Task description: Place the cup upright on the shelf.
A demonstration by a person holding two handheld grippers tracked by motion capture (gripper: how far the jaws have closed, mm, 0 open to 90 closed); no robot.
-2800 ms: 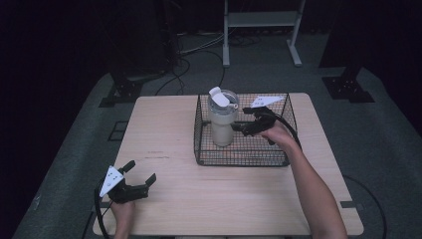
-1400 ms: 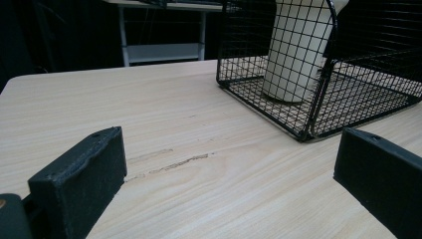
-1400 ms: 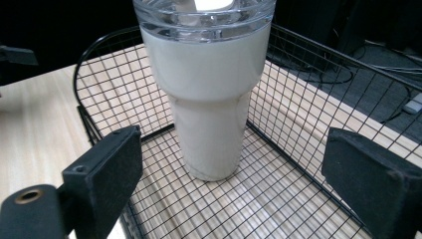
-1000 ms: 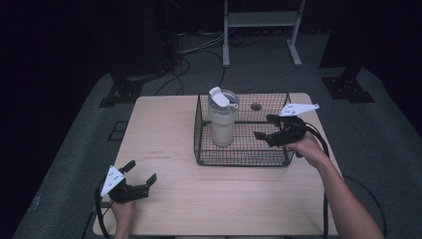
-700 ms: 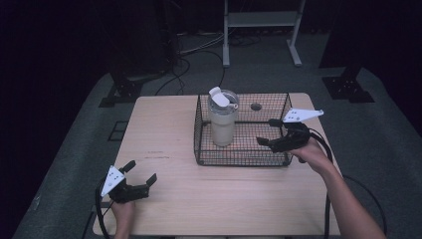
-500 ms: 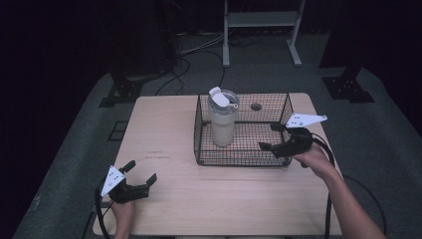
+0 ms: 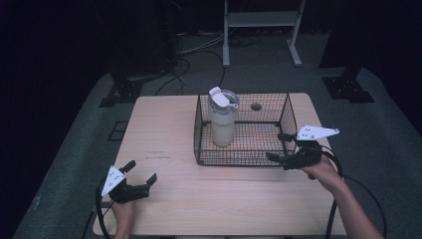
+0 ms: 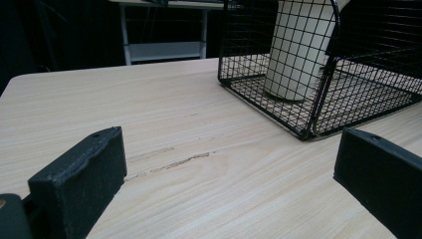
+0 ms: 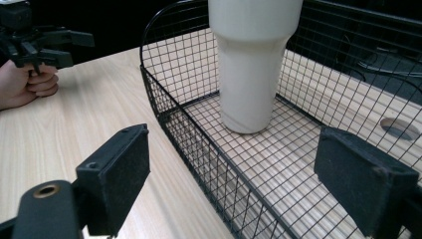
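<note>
A cream tumbler [image 7: 222, 122] stands upright inside the wire basket [image 7: 286, 112] on the worktop [image 7: 164, 129] — right gripper [image 7: 279, 147] wide open at the basket's near right corner, left gripper [image 7: 141, 172] open, empty, well apart.

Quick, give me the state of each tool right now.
Left tool: open, holding nothing, low over the table.
Right tool: open, empty, at the wire basket near corner.
</note>
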